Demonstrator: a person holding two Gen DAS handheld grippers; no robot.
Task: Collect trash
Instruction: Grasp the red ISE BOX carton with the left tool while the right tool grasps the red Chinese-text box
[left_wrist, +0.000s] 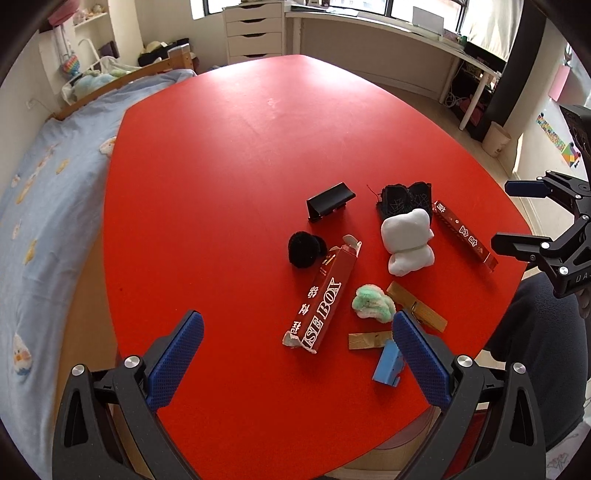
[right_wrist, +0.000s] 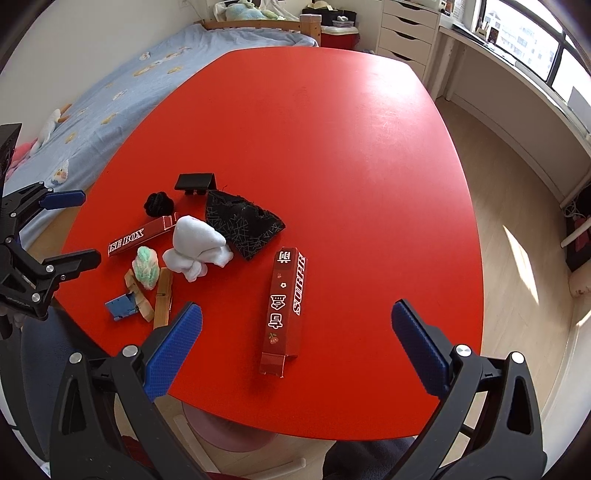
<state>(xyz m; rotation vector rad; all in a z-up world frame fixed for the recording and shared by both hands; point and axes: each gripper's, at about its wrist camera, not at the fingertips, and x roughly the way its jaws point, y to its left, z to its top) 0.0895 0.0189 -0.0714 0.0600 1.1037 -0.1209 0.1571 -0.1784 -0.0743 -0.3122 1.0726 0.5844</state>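
On the red table (left_wrist: 240, 155) lies a cluster of items: a torn red carton (left_wrist: 323, 301) (right_wrist: 142, 236), a second long red carton (left_wrist: 463, 236) (right_wrist: 286, 306), a green-white crumpled wad (left_wrist: 373, 302) (right_wrist: 147, 267), a white sock bundle (left_wrist: 406, 242) (right_wrist: 197, 247), black patterned fabric (left_wrist: 404, 197) (right_wrist: 245, 223), a black pompom (left_wrist: 306, 249) (right_wrist: 159, 204), a black stand (left_wrist: 328, 201) (right_wrist: 195, 182), wooden clips (left_wrist: 415, 306) (right_wrist: 162, 295) and a blue plastic piece (left_wrist: 388, 363) (right_wrist: 120, 306). My left gripper (left_wrist: 297, 354) (right_wrist: 70, 229) hovers open before the torn carton. My right gripper (right_wrist: 295, 345) (left_wrist: 517, 218) is open above the long carton.
A bed with a light blue cover (left_wrist: 48, 206) (right_wrist: 122, 85) borders the table's left side. White drawers (left_wrist: 255, 31) (right_wrist: 402, 33) and a long white desk (left_wrist: 384, 48) stand by the windows. A small bin (left_wrist: 496, 139) sits on the floor. Wooden floor (right_wrist: 524, 221) lies right of the table.
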